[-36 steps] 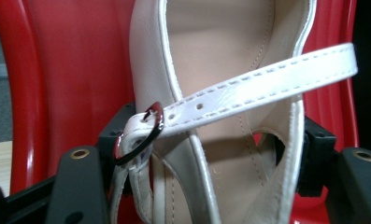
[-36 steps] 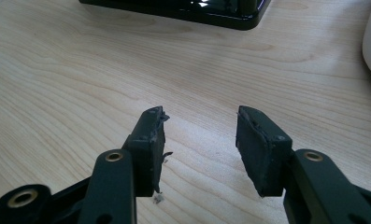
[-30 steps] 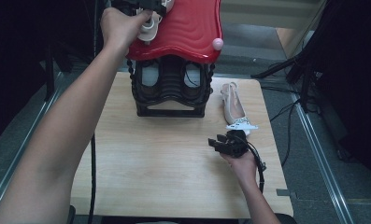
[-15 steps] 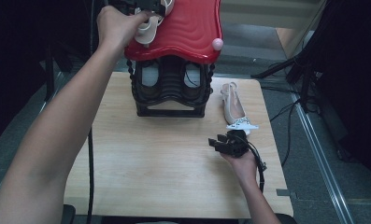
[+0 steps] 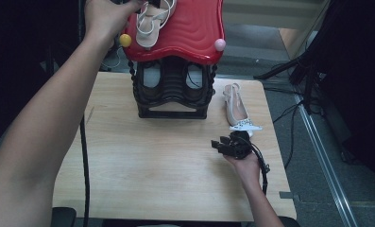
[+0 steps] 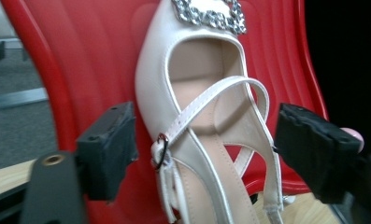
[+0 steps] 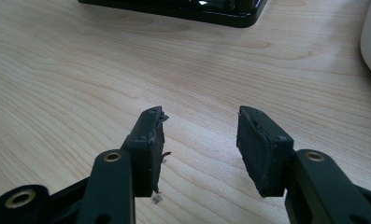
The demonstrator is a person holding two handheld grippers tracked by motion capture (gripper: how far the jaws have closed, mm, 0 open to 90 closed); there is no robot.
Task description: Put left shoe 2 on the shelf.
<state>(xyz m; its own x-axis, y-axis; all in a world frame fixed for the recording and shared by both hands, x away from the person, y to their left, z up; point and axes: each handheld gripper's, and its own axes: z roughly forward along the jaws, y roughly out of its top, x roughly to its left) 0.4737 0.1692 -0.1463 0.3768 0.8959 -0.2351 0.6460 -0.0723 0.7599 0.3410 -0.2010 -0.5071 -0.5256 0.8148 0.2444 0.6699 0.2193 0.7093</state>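
The left arm stretches to the far left, its left gripper (image 6: 202, 154) with jaws spread wide, just closing a little, pads clear of anything; the right gripper (image 5: 221, 143) rests near right, jaws apart and empty.

— What surrounds my feed?
— Pale wood counter (image 5: 128, 179) on a grey floor (image 5: 317, 189). Metal rail (image 5: 324, 161) along the right, black cables (image 5: 289, 111) beside it.
— Light?
— Dim at both edges.
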